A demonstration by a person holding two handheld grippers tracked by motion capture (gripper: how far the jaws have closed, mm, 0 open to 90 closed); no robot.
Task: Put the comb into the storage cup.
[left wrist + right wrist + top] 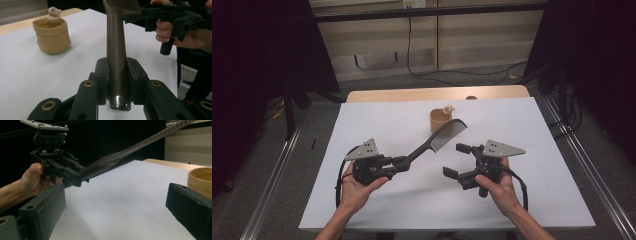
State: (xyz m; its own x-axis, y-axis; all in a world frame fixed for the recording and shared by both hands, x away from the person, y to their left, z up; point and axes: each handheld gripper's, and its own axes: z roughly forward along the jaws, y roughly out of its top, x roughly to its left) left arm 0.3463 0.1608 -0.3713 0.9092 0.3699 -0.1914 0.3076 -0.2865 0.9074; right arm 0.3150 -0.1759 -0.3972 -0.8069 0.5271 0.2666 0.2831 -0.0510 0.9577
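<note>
Setting: white desk seen from above, two forearms entering from the near edge, each hand holding a two-jaw gripper.
Left gripper: held above the near-left part of the desk, jaws closed on the handle end of a dark comb; in the left gripper view the handle sits clamped between the two jaws.
Comb position: lifted clear of the desk, not resting on it; toothed end high, reaching towards the middle of the desk, just in front of the cup as seen from above.
Comb long axis: diagonal, rising from the left gripper near the near-left towards the far-right.
Right gripper: held above the near-right part of the desk, jaws spread wide, nothing between them.
Key relation: toothed end of the comb up and to the left of the right gripper's jaws, near but apart; right hand the nearer free hand, so probably placed to take the free end if a handover is planned.
Cup: small tan cup with a little figure on its rim, standing on the desk towards the far edge, near the centre, beyond the comb.
Contact between comb and cup: cannot tell for sure; appears apart.
</note>
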